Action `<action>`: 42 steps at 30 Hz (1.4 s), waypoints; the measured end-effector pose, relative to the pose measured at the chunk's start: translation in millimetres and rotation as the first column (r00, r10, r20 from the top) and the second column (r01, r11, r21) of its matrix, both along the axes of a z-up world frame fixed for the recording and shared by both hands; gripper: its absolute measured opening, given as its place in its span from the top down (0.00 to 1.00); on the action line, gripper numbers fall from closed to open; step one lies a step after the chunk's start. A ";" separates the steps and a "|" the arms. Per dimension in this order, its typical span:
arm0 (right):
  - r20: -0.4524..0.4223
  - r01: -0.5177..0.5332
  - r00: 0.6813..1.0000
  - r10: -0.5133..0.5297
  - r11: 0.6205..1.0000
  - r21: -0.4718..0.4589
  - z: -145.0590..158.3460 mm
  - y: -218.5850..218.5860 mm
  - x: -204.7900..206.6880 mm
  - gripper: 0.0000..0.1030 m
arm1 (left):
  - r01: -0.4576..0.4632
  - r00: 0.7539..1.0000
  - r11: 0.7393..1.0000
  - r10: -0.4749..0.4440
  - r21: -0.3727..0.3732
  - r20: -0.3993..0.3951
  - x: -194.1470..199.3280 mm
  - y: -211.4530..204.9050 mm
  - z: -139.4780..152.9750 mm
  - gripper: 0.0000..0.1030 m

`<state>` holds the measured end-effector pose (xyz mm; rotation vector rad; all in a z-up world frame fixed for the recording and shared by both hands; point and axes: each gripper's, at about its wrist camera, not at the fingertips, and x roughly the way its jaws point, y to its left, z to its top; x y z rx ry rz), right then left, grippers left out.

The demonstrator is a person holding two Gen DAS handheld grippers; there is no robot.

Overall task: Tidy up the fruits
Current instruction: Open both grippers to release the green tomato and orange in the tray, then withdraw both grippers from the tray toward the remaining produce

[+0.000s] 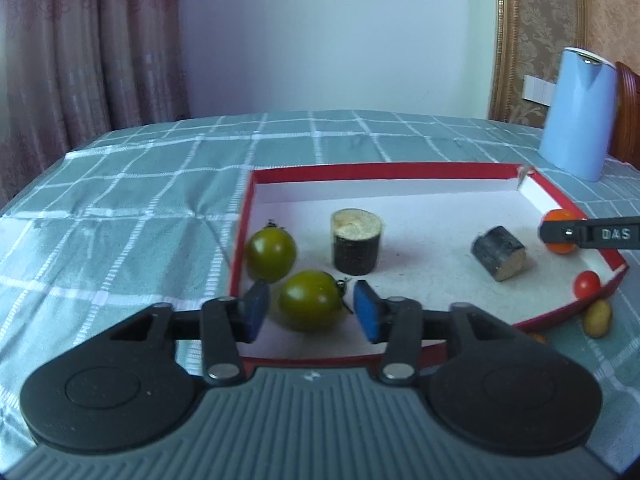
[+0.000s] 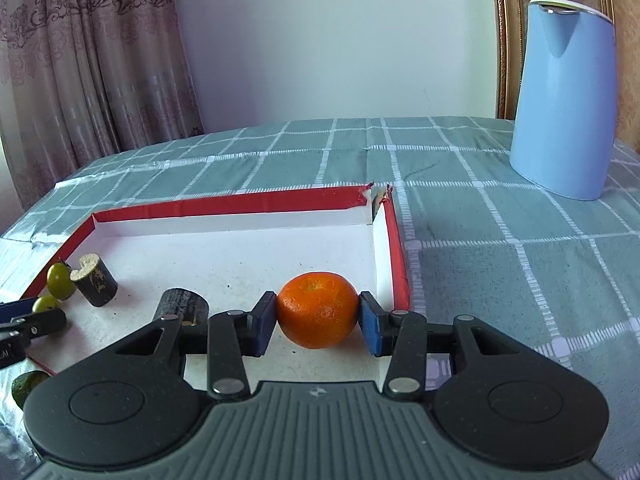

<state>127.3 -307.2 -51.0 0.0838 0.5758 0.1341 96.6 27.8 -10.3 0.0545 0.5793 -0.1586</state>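
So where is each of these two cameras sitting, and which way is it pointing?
Left wrist: on the left gripper, looking forward along its jaws, open around a green tomato in the red tray.
Right wrist: on the right gripper, looking forward along its jaws, which touch an orange on both sides.
Shared: tray, both cane pieces, blue jug; each view catches the other gripper.

Green fruit (image 2: 28, 388) behind right gripper, perhaps a lime, half hidden.
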 end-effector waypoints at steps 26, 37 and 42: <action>0.164 0.044 0.983 -0.081 0.975 0.216 18.2 -42.9 -53.0 0.34 | 0.005 0.994 1.000 -0.004 -0.006 0.114 -45.6 -0.6 5.8 0.06; 0.212 -0.018 0.977 -0.032 0.973 0.229 9.4 -57.0 -101.8 0.34 | -0.012 0.995 0.994 0.023 -0.108 0.100 -67.6 24.8 5.8 0.03; 0.209 -0.061 0.978 0.025 0.984 0.170 3.7 -50.6 -115.3 0.34 | -0.029 0.997 0.985 0.040 -0.169 0.065 -64.0 35.9 4.1 0.03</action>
